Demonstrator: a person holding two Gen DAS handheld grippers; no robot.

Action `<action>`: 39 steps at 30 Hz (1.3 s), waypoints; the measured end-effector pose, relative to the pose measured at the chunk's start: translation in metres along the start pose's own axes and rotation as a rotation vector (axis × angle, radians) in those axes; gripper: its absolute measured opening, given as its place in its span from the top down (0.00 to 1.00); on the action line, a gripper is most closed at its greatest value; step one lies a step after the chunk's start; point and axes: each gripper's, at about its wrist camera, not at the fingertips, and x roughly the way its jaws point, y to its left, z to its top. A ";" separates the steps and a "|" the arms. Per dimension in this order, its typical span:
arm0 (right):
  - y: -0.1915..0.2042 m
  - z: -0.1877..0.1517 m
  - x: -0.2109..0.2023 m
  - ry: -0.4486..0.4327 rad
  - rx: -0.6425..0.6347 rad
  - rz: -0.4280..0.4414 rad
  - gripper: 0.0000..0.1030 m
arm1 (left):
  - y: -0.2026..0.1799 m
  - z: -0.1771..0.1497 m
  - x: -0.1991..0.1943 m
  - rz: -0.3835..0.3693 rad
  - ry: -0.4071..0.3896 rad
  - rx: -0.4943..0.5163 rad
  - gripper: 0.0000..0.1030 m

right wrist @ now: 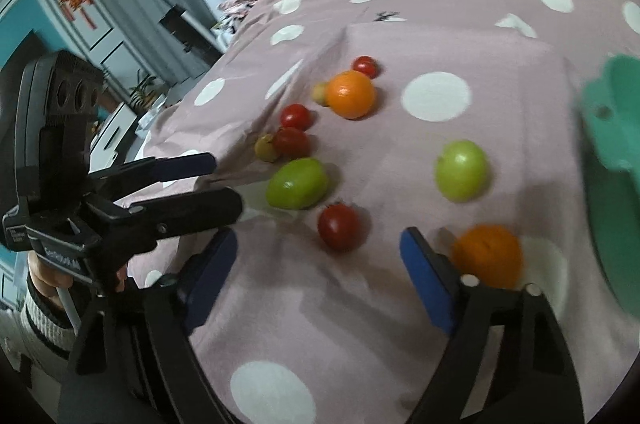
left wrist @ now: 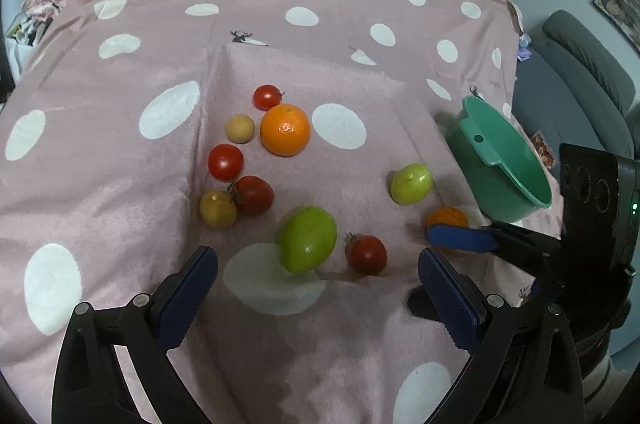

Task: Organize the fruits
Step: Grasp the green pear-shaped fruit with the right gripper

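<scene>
Left gripper [left wrist: 318, 270] open over green fruit [left wrist: 307, 239]; right gripper [right wrist: 320, 260] open, empty; green bowl [left wrist: 500, 159] at bed's right edge.

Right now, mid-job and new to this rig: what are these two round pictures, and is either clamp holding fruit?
Each picture comes from a camera mounted on a hand-held clamp, looking along its two blue-padded fingers. A person holds one clamp per hand.

The left gripper is open over a large green fruit. The right gripper is also open, with a red tomato ahead and a small orange beside its right finger.

Neither holds anything. More tomatoes, a big orange and a green bowl rest on the dotted pink cloth.
</scene>
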 end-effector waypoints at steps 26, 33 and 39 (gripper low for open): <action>0.014 0.034 0.060 0.160 -0.207 0.155 0.49 | 0.024 0.019 0.041 -0.086 0.209 -0.026 0.42; 0.005 0.036 0.065 0.198 -0.173 0.191 0.52 | 0.026 0.020 0.037 -0.091 0.223 0.001 0.61; 0.010 0.037 0.070 0.215 -0.196 0.179 0.51 | 0.030 0.022 0.040 -0.112 0.244 -0.013 0.62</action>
